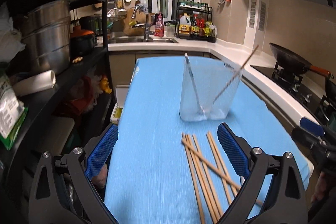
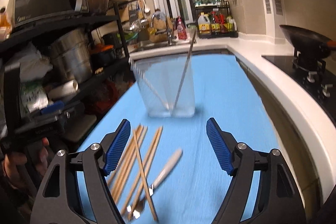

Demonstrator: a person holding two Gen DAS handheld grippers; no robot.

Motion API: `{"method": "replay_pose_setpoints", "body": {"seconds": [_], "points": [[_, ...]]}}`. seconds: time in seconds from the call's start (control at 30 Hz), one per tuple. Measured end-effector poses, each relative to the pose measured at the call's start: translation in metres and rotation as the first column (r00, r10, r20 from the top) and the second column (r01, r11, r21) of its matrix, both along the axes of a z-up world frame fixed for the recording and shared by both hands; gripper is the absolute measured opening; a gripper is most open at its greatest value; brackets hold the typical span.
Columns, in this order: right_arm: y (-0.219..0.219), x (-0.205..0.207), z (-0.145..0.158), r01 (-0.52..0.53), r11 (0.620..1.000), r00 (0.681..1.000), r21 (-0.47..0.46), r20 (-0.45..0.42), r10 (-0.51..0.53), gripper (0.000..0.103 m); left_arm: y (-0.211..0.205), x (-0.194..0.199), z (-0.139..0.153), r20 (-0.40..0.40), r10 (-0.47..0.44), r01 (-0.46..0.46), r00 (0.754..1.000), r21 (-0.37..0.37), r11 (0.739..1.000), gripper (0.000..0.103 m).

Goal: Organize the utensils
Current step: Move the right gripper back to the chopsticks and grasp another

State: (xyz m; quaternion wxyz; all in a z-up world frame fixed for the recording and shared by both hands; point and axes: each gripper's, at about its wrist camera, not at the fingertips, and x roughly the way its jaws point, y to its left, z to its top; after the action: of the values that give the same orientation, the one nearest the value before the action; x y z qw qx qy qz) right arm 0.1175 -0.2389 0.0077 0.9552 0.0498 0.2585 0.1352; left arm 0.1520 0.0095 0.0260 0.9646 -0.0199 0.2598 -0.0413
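Note:
A clear plastic holder [image 1: 206,93] [image 2: 170,89] stands on the blue mat [image 1: 155,119] [image 2: 226,102], with two utensils leaning in it. Several wooden chopsticks [image 1: 205,165] [image 2: 134,159] lie loose on the mat, nearer than the holder. A white-handled metal utensil [image 2: 166,169] lies beside them with a spoon [image 2: 136,209]. My left gripper [image 1: 168,152] hangs open above the mat, its right finger over the chopsticks. My right gripper [image 2: 168,146] is open too, low above the chopsticks, with nothing between its blue pads [image 2: 117,148].
A black shelf rack [image 1: 63,60] with a steel pot [image 1: 48,35] stands left of the mat. A white counter [image 1: 273,85] with a wok [image 1: 294,60] on a stove runs along the right. The sink [image 1: 142,40] and bottles are at the back.

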Motion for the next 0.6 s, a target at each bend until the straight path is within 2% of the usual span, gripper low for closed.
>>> {"method": "replay_pose_setpoints", "body": {"seconds": [0.23,0.6], "points": [[0.002,-0.034,-0.060,-0.005,1.000,0.996,-0.030,-0.085,0.003,0.074,0.002,-0.036,-0.040,-0.032,0.005,-0.006,0.999,-0.027,1.000,0.093],[0.011,-0.047,-0.091,-0.016,0.998,0.996,-0.060,-0.087,0.011,0.074,-0.011,-0.064,-0.095,-0.100,-0.010,0.009,0.995,-0.006,1.000,0.093]]}}
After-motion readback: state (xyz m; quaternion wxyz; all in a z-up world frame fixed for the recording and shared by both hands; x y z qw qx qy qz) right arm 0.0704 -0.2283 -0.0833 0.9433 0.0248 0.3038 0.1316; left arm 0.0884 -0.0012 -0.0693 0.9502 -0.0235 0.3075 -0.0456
